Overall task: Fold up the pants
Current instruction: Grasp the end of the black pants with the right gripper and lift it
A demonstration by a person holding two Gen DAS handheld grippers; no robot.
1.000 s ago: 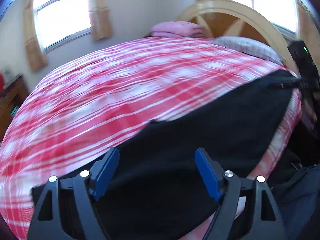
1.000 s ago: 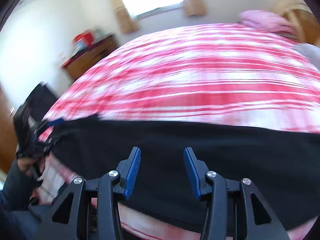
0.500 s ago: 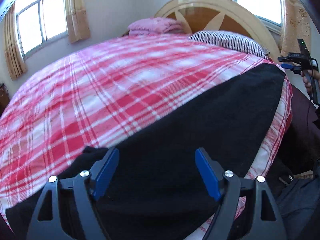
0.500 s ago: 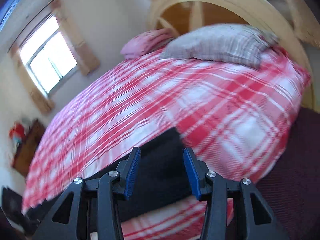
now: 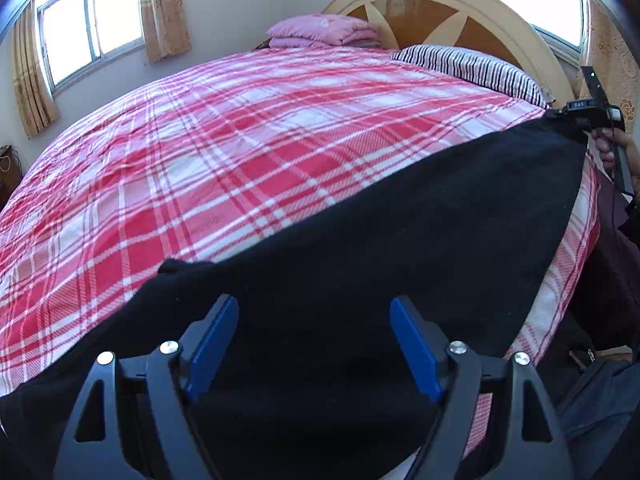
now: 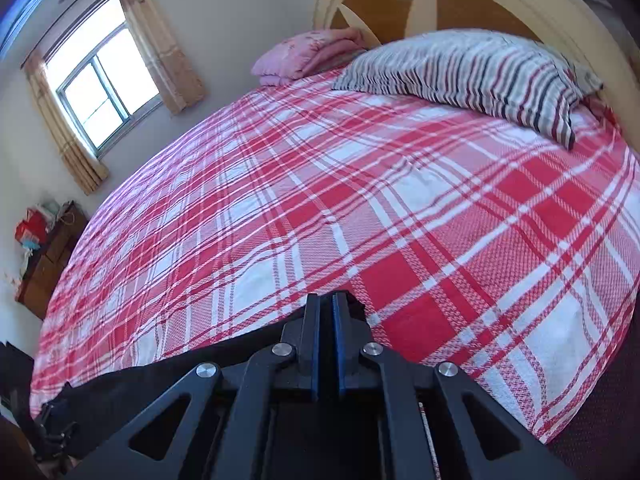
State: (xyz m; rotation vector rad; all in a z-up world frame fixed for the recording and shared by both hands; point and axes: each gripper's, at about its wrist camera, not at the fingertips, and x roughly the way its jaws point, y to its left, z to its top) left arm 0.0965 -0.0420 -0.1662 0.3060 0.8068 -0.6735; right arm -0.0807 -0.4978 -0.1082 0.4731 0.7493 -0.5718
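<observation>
Black pants point(image 5: 400, 232) lie stretched along the near edge of the red-and-white plaid bed point(image 5: 240, 152). My left gripper point(image 5: 314, 340) is open, its blue-padded fingers spread over the near end of the pants. My right gripper point(image 6: 327, 312) is shut on the far corner of the pants point(image 6: 160, 376); it shows in the left wrist view point(image 5: 576, 114) at the right end of the cloth, near the pillow. The pinched cloth is mostly hidden behind the right gripper's fingers.
A striped pillow point(image 6: 472, 76) and a folded pink blanket point(image 6: 308, 56) lie by the arched wooden headboard point(image 5: 460, 12). A wooden cabinet with red items point(image 6: 44, 252) stands by the wall. Curtained windows point(image 5: 92, 28) lie beyond the bed.
My right gripper closed on the far corner of the pants after swinging toward the pillow end. My left gripper stayed open over the near end, and its view steadied.
</observation>
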